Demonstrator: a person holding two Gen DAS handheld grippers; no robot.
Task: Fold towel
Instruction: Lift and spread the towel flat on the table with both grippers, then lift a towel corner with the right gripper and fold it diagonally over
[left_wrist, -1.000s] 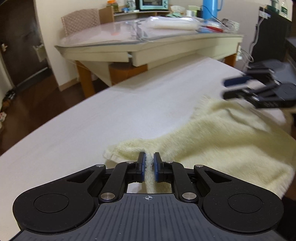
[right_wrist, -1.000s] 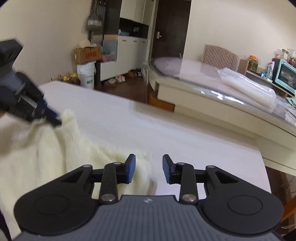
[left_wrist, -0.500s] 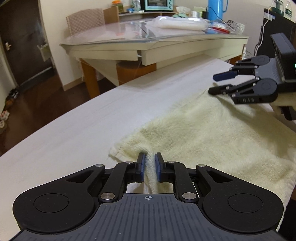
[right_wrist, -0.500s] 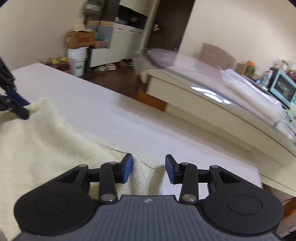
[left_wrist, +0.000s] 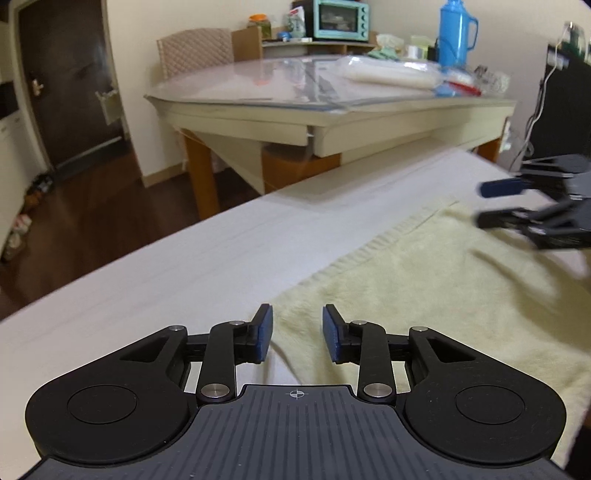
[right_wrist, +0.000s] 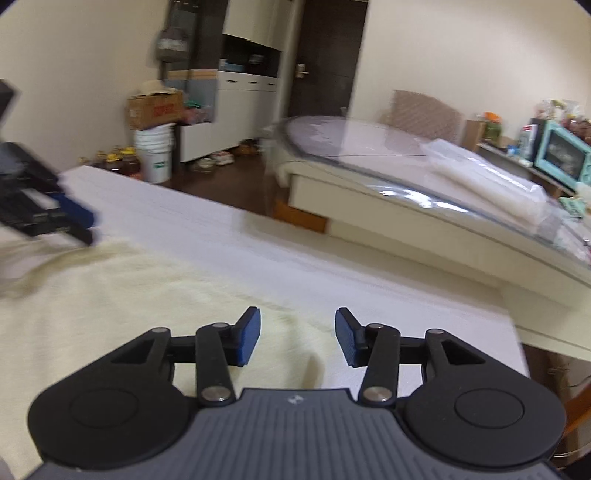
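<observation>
A pale yellow towel (left_wrist: 424, 295) lies spread flat on the white table (left_wrist: 184, 266). My left gripper (left_wrist: 297, 334) is open and empty just above the towel's left corner. My right gripper (right_wrist: 297, 338) is open and empty above the towel (right_wrist: 129, 295) at its far right edge. The right gripper also shows, blurred, in the left wrist view (left_wrist: 535, 206), above the towel's far right corner. The left gripper shows, blurred, at the left of the right wrist view (right_wrist: 44, 214).
A second table (left_wrist: 332, 110) with a glass top stands beyond the white table, with plastic bags, a blue thermos (left_wrist: 456, 31) and a teal oven (left_wrist: 340, 18) behind. Dark wooden floor (left_wrist: 92, 206) lies to the left. A bucket and a box (right_wrist: 155, 107) stand by the wall.
My left gripper has opened and let go of the towel corner. The towel has dropped flat on the table. Both grippers have lifted slightly; the right one stays open.
</observation>
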